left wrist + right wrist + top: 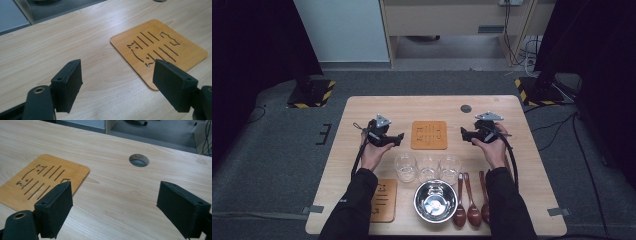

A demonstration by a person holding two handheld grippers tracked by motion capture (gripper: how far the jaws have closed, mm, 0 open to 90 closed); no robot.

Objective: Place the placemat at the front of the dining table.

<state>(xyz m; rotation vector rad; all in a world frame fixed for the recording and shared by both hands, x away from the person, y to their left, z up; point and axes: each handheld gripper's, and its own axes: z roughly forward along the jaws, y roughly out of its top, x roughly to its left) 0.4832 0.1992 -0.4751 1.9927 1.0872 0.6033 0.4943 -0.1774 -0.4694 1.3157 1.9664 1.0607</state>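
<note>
High view | left gripper (398,138) and right gripper (465,134) mid-frame, jaws spread, empty | flanking mat (429,135), poised for pickup

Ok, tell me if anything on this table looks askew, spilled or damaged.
Nothing stands out. The three glasses stand upright in a row, the steel bowl is upright, the spoons lie side by side, and both wooden coasters lie flat. No spill shows.

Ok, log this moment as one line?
left tool: open, empty | right tool: open, empty | both flank the middle coaster | glasses, bowl, spoons: untouched
</note>
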